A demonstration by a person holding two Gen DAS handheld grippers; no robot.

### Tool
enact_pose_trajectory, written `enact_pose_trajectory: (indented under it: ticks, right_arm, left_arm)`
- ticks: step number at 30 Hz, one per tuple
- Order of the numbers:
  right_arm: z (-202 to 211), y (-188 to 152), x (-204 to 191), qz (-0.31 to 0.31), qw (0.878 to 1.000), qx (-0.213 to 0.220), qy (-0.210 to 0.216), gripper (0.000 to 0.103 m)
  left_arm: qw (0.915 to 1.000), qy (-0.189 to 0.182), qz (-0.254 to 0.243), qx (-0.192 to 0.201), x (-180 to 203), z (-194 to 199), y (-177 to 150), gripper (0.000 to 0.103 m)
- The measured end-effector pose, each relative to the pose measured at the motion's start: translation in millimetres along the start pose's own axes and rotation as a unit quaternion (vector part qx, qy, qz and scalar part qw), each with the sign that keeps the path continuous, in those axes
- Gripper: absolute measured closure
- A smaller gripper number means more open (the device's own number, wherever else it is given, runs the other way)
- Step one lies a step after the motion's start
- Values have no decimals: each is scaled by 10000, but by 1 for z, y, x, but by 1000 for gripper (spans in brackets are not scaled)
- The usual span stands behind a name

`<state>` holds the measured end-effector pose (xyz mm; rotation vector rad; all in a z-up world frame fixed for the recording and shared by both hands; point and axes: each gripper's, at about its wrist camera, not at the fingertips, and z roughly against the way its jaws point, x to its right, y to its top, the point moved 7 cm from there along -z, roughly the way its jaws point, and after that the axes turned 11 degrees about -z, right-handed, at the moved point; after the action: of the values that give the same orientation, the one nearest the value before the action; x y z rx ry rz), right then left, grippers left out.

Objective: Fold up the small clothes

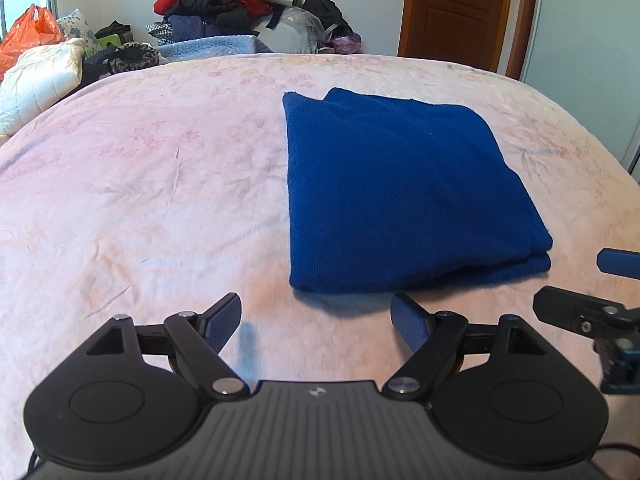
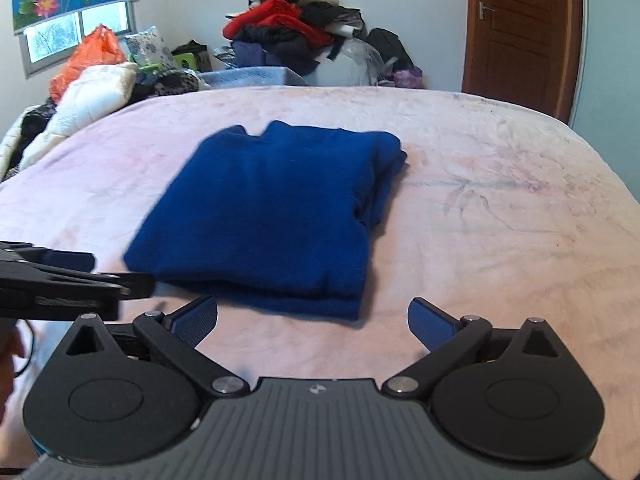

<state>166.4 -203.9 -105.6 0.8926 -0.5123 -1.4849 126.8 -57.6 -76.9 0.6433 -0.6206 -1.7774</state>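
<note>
Blue knit garment [image 1: 404, 196] folded square, layered edges; left gripper [image 1: 316, 322], right gripper [image 2: 312, 320] apart, empty.

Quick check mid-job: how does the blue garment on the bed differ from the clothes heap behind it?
The blue garment is one piece, folded into a flat, layered rectangle; the clothes heap is many pieces, loosely piled. The garment is solid blue; the heap mixes red, black and dark blue. The garment lies on the pink bedspread; the heap sits beyond the bed's far edge.
</note>
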Motion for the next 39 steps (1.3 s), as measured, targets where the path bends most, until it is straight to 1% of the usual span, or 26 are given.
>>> enact_pose_trajectory:
  ticks: [4, 10, 18, 22, 29, 34, 37, 39]
  right_arm:
    - [12, -5, -6, -220, 9996, -15, 191, 0]
    - [25, -19, -17, -259, 9994, -55, 210, 0]
    - [31, -37, -19, -428, 9990, -123, -14, 0]
    - [32, -43, -19, -523, 9984, -215, -16, 0]
    - [28, -52, -21, -452, 9985, -297, -38, 0]
    - [24, -53, -16, -558, 9981, -255, -81, 0]
    - [23, -51, -14, -438, 9985, -142, -306, 0]
    - [24, -50, -14, -401, 9986, -101, -325, 0]
  left_arm:
    - [10000, 5, 35, 31, 1, 9, -5, 21]
    - [9999, 70, -59, 46, 4, 20, -12, 21]
    - [9999, 120, -25, 1, 4, 28, -22, 21]
    - [9999, 149, -16, -41, 4, 28, -27, 21]
    - [9997, 218, -1, -88, 2, 26, -36, 21]
    - [9995, 279, 90, -93, 0, 23, -42, 20]
    - [9995, 261, 166, -111, -1, 22, -45, 20]
    - [9995, 267, 165, -97, -1, 22, -46, 20]
